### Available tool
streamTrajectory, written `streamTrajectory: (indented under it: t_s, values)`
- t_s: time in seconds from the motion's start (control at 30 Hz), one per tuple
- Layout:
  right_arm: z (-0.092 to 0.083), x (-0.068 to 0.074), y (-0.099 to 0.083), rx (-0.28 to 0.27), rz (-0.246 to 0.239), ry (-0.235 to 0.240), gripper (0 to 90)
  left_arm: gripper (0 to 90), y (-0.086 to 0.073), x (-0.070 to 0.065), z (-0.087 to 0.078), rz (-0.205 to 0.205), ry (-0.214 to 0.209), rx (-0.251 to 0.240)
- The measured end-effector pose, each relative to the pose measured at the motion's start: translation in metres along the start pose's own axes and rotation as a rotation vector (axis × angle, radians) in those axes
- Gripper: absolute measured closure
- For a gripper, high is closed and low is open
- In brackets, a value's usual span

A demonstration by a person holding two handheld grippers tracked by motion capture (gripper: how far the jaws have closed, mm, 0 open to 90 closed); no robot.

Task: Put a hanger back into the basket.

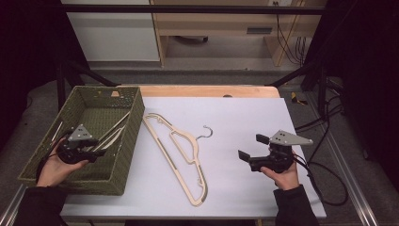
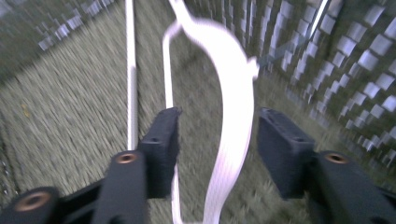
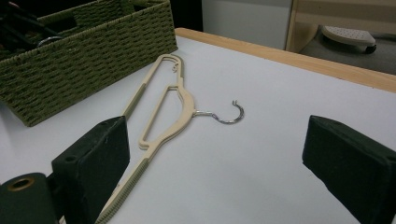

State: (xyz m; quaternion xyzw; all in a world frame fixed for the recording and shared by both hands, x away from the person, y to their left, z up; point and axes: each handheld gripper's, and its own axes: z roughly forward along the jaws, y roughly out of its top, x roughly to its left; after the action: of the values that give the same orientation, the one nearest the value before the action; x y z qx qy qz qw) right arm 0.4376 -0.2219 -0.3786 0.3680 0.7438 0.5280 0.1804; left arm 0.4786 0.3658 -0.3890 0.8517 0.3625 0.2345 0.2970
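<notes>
A pale grey rectangular table top [image 1: 244, 122] with a light wooden strip along its far edge carries everything, and its right half lies bare from the far edge down to the near one, so there is broad open surface around the right hand. At the left edge stands a green woven rectangular basket [image 1: 132, 136], its long right wall running just beside the cream plastic clothes hanger with a metal hook [image 1: 181, 150] that lies flat on the table, slanting from the basket's far corner toward the near edge, hook pointing right. Inside the basket lie more pale hangers [image 1: 115, 129], one leaning against the right wall. The left gripper [image 1: 96, 151], held in the person's left hand low inside the basket, has its jaws about half spread; in the left gripper view a cream hanger arm [image 2: 231, 121] runs between the two black pads without either pad pressing on it, though the picture is blurred. The right gripper [image 1: 251, 147] hovers over the bare table to the right of the flat hanger, well apart from it, jaws spread wide with nothing between them, facing the hanger and basket.
</notes>
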Motion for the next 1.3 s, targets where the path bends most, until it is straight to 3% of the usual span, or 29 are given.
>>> streamTrajectory:
  t_s: [0.07, 0.13, 0.2, 0.37, 0.47, 0.57, 0.67, 0.73, 0.83, 0.9, 1.1, 1.2, 1.3]
  values:
    - [0.001, 0.001, 0.0, 0.001, -0.011, 0.002, 8.9, 37.7, 0.006, -0.001, -0.009, -0.004, 0.02, -0.056]
    - [0.003, 0.003, 0.002, -0.006, -0.007, -0.004, 9.5, 32.8, 0.012, -0.005, -0.017, -0.037, 0.062, -0.111]
    - [0.005, 0.005, 0.003, -0.011, 0.002, 0.003, 9.9, 28.0, 0.016, -0.011, -0.025, -0.074, 0.075, -0.188]
    - [0.016, 0.013, 0.006, 0.004, 0.026, 0.009, 10.3, 18.1, 0.028, -0.03, -0.046, -0.146, 0.049, -0.347]
    - [0.027, 0.019, 0.008, 0.027, 0.02, 0.011, 10.5, 14.0, 0.035, -0.044, -0.055, -0.216, -0.008, -0.463]
    - [0.041, 0.028, 0.01, 0.047, 0.013, 0.023, 11.0, 11.7, 0.042, -0.061, -0.058, -0.222, -0.046, -0.524]
    - [0.056, 0.039, 0.01, 0.076, 0.004, 0.038, 11.6, 11.4, 0.048, -0.078, -0.057, -0.212, -0.079, -0.557]
    - [0.066, 0.045, 0.008, 0.094, 0.011, 0.054, 12.4, 11.3, 0.05, -0.089, -0.053, -0.22, -0.085, -0.576]
    - [0.081, 0.052, 0.002, 0.128, 0.012, 0.041, 14.1, 10.9, 0.051, -0.1, -0.045, -0.243, -0.117, -0.586]
    - [0.092, 0.057, -0.004, 0.159, 0.03, 0.032, 15.2, 10.5, 0.051, -0.105, -0.039, -0.219, -0.101, -0.542]
    - [0.118, 0.062, -0.027, 0.256, 0.021, 0.027, 21.6, 9.0, 0.047, -0.116, -0.024, -0.207, -0.118, -0.515]
    - [0.132, 0.065, -0.037, 0.296, 0.047, 0.031, 24.2, 8.4, 0.046, -0.118, -0.017, -0.193, -0.113, -0.504]
    - [0.141, 0.067, -0.045, 0.341, 0.019, 0.02, 28.2, 8.2, 0.046, -0.118, -0.016, -0.189, -0.115, -0.498]
